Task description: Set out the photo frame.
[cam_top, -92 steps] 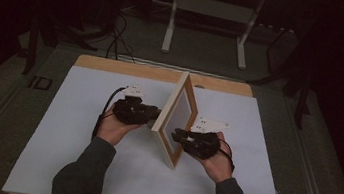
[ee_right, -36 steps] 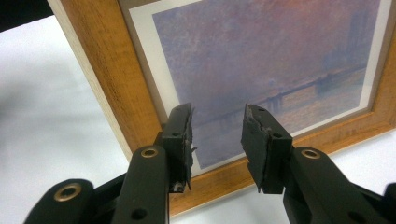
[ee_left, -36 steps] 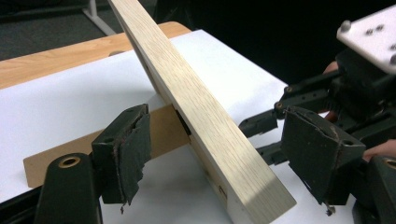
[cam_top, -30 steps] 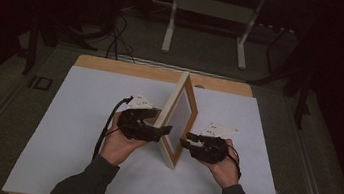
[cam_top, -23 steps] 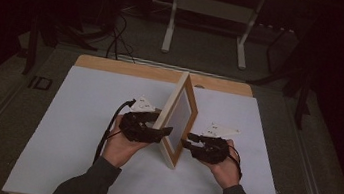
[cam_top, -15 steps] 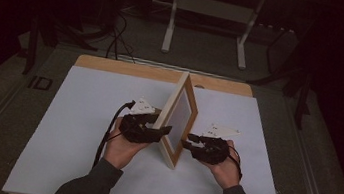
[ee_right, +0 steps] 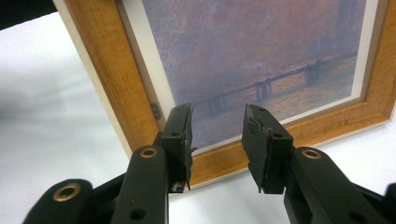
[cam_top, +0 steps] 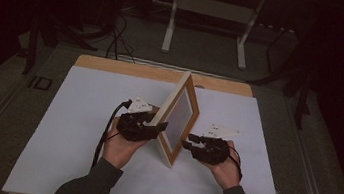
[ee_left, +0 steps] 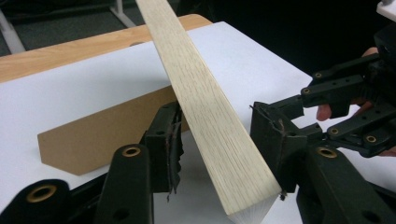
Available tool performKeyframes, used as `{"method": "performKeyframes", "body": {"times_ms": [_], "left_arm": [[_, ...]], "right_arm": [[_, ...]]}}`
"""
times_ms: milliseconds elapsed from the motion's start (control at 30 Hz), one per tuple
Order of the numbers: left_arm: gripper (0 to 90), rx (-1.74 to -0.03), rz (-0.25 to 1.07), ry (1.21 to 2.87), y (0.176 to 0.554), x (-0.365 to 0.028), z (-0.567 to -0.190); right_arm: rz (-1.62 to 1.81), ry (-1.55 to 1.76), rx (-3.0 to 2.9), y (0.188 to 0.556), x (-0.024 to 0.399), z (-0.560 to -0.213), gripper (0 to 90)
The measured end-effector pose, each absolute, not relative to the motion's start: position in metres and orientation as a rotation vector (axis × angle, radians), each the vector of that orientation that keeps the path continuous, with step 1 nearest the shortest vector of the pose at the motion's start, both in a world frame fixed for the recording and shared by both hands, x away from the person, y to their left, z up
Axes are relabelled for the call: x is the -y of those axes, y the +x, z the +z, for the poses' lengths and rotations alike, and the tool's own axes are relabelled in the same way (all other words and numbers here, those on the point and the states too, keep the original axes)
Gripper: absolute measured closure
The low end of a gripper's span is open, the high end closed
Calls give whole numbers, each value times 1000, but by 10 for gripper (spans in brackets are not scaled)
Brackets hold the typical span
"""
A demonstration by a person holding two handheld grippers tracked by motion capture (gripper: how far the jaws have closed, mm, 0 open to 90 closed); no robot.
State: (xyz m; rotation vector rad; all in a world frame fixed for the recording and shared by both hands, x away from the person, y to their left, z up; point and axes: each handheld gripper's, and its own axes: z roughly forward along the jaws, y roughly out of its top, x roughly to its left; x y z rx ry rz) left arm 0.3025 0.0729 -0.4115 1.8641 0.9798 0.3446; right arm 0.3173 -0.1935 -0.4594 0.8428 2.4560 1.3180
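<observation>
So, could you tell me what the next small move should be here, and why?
Probably finish closing the left gripper on the picture frame. Its jaws have just been closing around the frame's pale side rail, with a gap left beside each pad, while the open right gripper only faces the glass.

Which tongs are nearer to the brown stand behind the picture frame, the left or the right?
Left. The left tongs straddle the picture frame edge on the stand's side, having just been closing. The right tongs wait open at the picture side.
</observation>
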Motion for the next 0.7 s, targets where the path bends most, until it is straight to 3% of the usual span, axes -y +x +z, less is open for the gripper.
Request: {"method": "performKeyframes", "body": {"times_ms": [700], "left_arm": [[685, -989, 308, 1838, 321, -100, -411]], "right_arm": [[1320, 855, -2440, 319, 198, -458, 616]]}}
